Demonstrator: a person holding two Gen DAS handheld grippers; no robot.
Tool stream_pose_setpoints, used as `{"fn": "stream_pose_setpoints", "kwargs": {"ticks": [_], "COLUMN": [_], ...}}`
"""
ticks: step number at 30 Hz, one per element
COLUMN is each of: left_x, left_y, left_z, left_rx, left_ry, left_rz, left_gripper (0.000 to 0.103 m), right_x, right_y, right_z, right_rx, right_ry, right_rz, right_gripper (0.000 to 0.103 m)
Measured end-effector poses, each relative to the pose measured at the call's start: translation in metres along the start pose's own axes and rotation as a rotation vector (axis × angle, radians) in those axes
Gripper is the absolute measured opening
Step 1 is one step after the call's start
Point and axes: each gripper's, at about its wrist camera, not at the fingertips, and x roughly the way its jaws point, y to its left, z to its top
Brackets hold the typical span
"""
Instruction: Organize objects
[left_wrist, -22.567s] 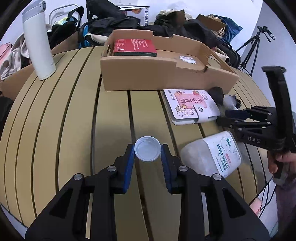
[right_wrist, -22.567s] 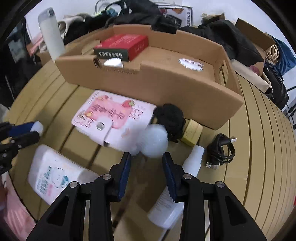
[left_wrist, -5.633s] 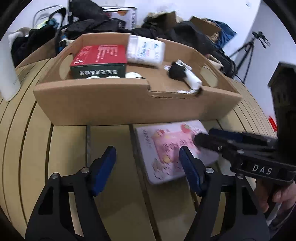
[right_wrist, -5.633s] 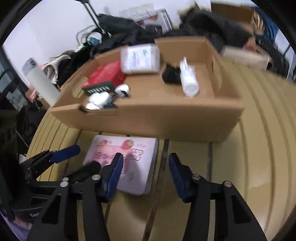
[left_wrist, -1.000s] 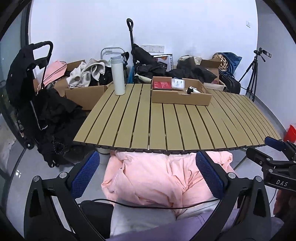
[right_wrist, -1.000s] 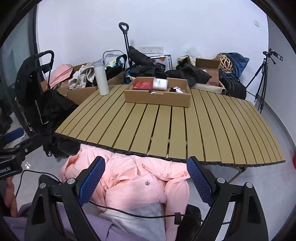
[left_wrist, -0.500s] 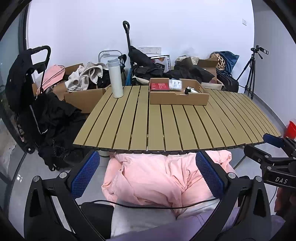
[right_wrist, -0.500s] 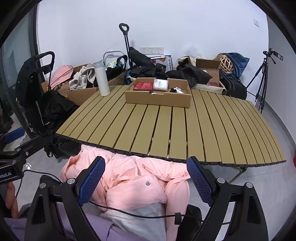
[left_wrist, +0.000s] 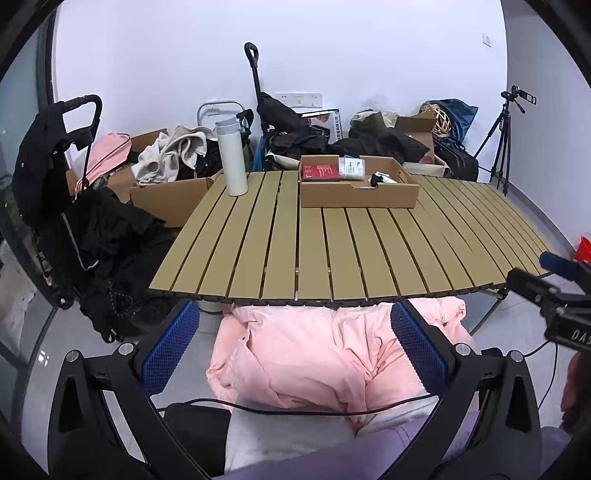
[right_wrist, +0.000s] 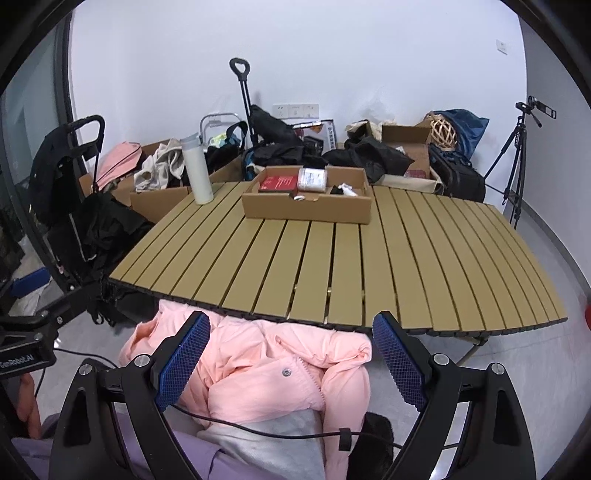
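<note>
A shallow cardboard box (left_wrist: 358, 195) stands at the far side of the slatted wooden table (left_wrist: 332, 254). It holds a red box (left_wrist: 319, 172), a white packet (left_wrist: 351, 169) and small black and white items. It also shows in the right wrist view (right_wrist: 306, 208). My left gripper (left_wrist: 293, 349) is wide open and empty, held well back from the table over a pink jacket (left_wrist: 325, 358). My right gripper (right_wrist: 291, 354) is also wide open and empty, at the same distance.
A white flask (left_wrist: 232, 158) stands at the table's far left corner. Cardboard boxes, clothes and bags pile up behind and left of the table. A tripod (left_wrist: 502, 140) stands at the right wall. A cable (right_wrist: 266, 432) crosses my lap.
Both grippers have stayed wide open and drawn back. The view has shifted only slightly over the last second. Earlier, loose items lay on the table; now they are in the box.
</note>
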Motion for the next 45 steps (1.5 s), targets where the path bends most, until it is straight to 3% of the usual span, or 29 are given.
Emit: {"fn": "stream_pose_setpoints", "kwargs": {"ticks": [25, 45], "left_x": [-0.003, 0.003], "left_y": [0.004, -0.001], "left_z": [0.003, 0.003], "left_rx": [0.010, 0.041], "left_ry": [-0.008, 0.029], "left_rz": [-0.004, 0.004], "left_gripper": [0.103, 0.103], "right_x": [-0.003, -0.002], "right_y": [-0.010, -0.020], "right_z": [0.001, 0.000], "right_rx": [0.017, 0.016], "right_ry": [0.000, 0.043], "right_rz": [-0.010, -0.023], "right_gripper": [0.092, 0.092]}}
